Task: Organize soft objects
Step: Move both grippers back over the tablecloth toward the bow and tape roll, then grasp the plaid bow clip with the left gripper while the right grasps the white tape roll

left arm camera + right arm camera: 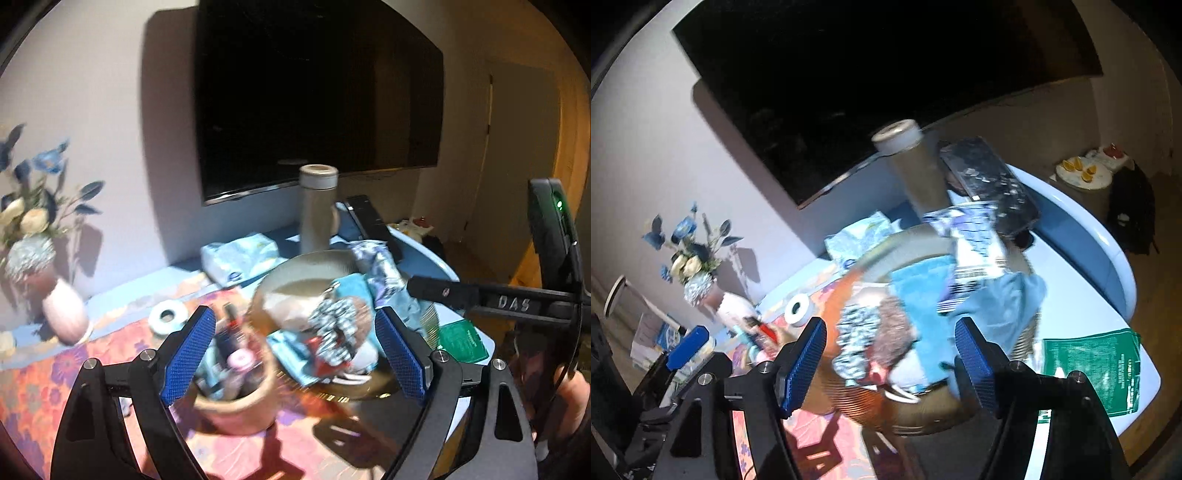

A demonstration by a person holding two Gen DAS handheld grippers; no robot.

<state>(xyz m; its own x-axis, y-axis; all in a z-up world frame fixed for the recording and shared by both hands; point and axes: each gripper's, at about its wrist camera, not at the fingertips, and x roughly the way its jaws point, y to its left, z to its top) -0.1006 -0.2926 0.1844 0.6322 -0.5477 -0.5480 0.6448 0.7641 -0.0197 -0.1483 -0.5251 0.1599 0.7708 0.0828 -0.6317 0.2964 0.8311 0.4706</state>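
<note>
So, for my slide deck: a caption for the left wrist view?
Open left gripper hovers over a round basket piled with soft items; right gripper reaches in alongside.

A big dark television (317, 99) hangs on the pale wall (92, 92), throwing a hard shadow to its left. Below it runs the pale blue bench (1108, 258). Right of the television stands a wooden door (572, 147), warmly lit.

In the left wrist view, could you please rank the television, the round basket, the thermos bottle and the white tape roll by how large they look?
1. Television, by far the largest.
2. Round basket holding the soft items.
3. Thermos bottle, though it stands farther back, so it may look smaller than it is.
4. White tape roll, smallest.
</note>
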